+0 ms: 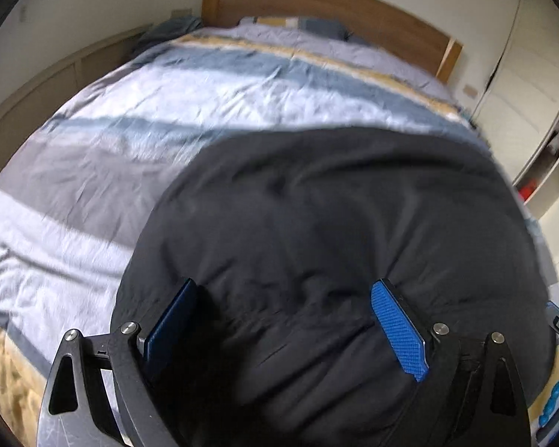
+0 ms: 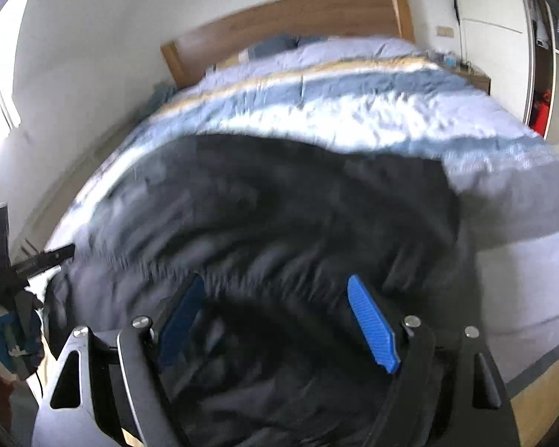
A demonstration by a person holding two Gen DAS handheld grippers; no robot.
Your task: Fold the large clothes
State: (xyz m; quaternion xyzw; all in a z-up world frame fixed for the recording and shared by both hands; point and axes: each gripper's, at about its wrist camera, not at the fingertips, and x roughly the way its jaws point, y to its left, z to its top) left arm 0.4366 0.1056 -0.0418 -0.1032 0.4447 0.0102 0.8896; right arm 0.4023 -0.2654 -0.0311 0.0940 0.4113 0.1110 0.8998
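Observation:
A large black padded garment (image 1: 335, 216) lies spread on the striped bed cover, filling the lower right of the left wrist view. My left gripper (image 1: 286, 284) hovers low over its near edge, open wide, blue pads (image 1: 398, 331) apart with puffy fabric bulging between them. In the right wrist view the same black garment (image 2: 279, 205) looks blurred and rumpled. My right gripper (image 2: 275, 279) is open over it, its blue pads (image 2: 370, 324) spread. I cannot tell whether either gripper's pads touch the cloth.
The bed cover (image 1: 130, 119) has blue, white, grey and tan stripes and runs back to a wooden headboard (image 1: 316, 3). Pillows (image 1: 298, 24) sit by the headboard. A white wardrobe (image 2: 495, 37) stands right. The other gripper's frame (image 2: 3, 260) and a gloved hand (image 2: 11, 335) show at the left edge.

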